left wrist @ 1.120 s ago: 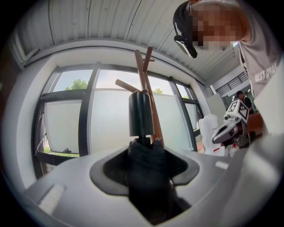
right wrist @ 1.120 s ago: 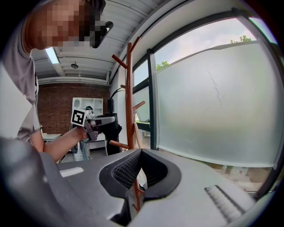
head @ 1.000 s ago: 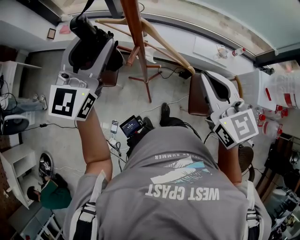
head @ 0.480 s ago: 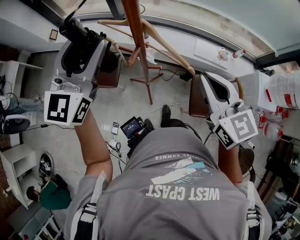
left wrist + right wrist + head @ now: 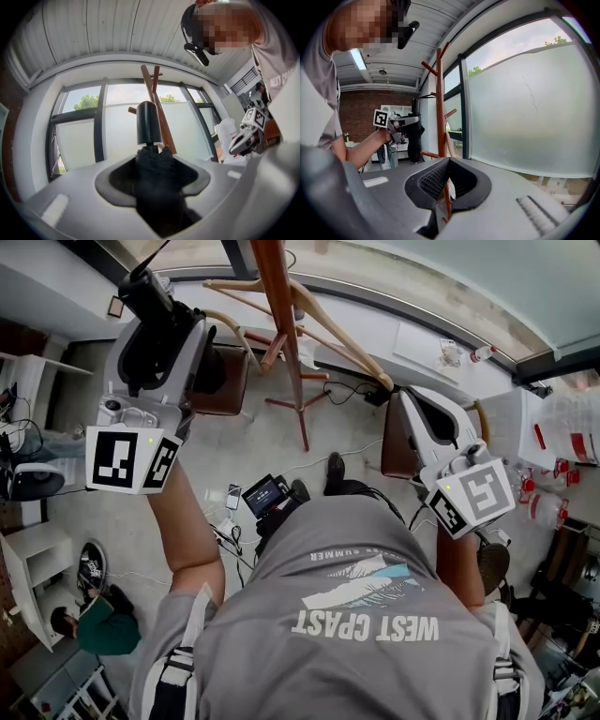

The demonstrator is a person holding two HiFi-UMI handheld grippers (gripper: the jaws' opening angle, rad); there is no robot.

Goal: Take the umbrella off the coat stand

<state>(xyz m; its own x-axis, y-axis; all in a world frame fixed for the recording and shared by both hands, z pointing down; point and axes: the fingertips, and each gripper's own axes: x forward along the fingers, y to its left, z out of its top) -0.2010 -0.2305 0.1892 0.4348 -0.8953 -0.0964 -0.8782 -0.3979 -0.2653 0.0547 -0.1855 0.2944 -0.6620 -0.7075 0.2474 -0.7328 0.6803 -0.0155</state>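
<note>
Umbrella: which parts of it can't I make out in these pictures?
Lower part of the umbrella: head view, hidden beneath the left gripper.
Fabric folds: left gripper view, black on black inside the closed jaws.
Whole umbrella: right gripper view, too small and dark for detail.

A frosted window [image 5: 525, 108] fills the space ahead of the right tongs [image 5: 449, 180]. A brick wall [image 5: 361, 117] stands behind the left tongs [image 5: 169, 329]. Between them, on the floor below, lie a small screen [image 5: 262, 493] and a black cable [image 5: 349, 390].
</note>
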